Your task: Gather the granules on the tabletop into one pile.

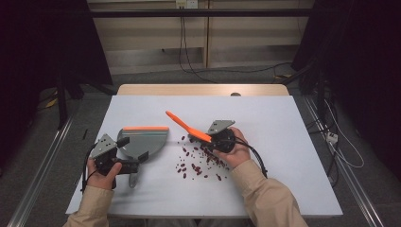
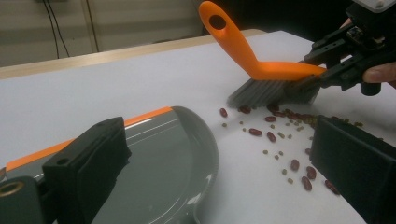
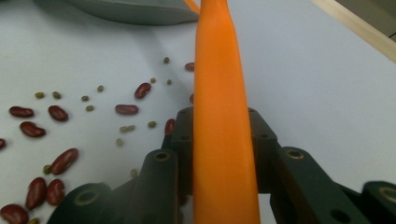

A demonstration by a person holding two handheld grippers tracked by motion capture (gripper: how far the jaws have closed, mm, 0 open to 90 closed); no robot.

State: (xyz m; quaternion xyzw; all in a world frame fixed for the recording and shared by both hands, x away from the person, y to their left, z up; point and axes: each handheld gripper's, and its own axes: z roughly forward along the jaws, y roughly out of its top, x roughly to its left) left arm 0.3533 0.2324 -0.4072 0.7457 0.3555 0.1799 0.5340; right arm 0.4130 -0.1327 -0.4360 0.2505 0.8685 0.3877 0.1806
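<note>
A hand brush with an orange handle [image 1: 185, 126] and grey bristles rests on the white table among scattered red beans and small green ones [image 1: 198, 163]. My right gripper [image 1: 201, 138] is shut on the handle [image 3: 219, 70] near the brush head, with beans [image 3: 46, 130] lying to its left. A grey dustpan with an orange lip [image 1: 146, 138] lies left of the beans. My left gripper [image 1: 133, 149] stands over the pan's near part with its jaws wide apart. In the left gripper view [image 2: 219, 140] the pan [image 2: 173, 154] sits by the left jaw, and bare table separates it from the right jaw. The brush [image 2: 261, 70] and beans [image 2: 280, 135] lie beyond.
The white table top [image 1: 293, 142] has bare room on the right and at the back. A wooden edge [image 1: 203, 89] runs along its far side. Cables [image 1: 340, 142] lie on the floor to the right, and metal rails flank the table.
</note>
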